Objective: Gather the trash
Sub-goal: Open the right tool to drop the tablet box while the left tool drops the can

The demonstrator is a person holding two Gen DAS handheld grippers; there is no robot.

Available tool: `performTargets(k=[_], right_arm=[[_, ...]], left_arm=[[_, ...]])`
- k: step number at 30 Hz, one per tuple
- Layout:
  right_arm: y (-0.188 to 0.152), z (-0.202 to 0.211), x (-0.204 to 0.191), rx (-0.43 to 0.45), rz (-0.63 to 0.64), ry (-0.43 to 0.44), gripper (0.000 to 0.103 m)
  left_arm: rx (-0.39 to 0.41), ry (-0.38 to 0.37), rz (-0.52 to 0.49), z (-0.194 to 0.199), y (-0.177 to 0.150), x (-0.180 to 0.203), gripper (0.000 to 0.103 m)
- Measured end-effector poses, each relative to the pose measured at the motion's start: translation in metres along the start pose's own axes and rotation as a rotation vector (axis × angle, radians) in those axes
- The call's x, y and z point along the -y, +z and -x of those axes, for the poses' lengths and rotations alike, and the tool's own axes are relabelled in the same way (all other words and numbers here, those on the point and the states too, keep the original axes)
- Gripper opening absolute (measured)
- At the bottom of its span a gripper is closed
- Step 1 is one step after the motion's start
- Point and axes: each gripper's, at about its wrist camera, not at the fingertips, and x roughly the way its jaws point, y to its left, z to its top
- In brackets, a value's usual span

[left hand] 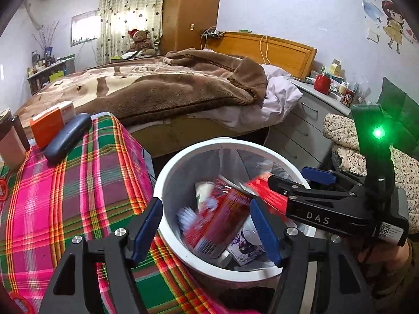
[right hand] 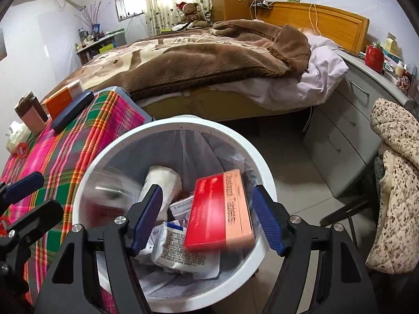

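A white trash bin (left hand: 167, 178) (right hand: 262, 162) with a clear liner stands on the floor beside the plaid-covered table. Both grippers hover over it. My left gripper (left hand: 207, 225) is open; a blurred red can (left hand: 222, 217) is in the air between and below its jaws, over the trash in the bin. My right gripper (right hand: 207, 214) is open; a red and pink tablet box (right hand: 220, 212) is loose between its jaws, tilted, over the bin. The right gripper shows in the left wrist view (left hand: 288, 180). Inside lie a white cup (right hand: 163, 183), cartons and paper packets (right hand: 180, 253).
The plaid cloth table (left hand: 65, 183) carries an orange box (left hand: 49, 125), a dark glasses case (left hand: 66, 137) and a brown cup (left hand: 10, 144). A bed with a brown blanket (left hand: 157, 86) is behind. A grey drawer unit (right hand: 348, 120) and a chair with a floral jacket (right hand: 392, 183) stand right.
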Motion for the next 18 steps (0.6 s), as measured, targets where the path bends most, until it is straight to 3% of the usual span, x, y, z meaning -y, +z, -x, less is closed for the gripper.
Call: performTargets(k=[18], right_arm=[[0.0,0.029,-0.022,0.09,0.003,0.044,0.073]], left_arm=[[0.053,0.055,0.064,0.044,-0.004,-0.033,0.069]])
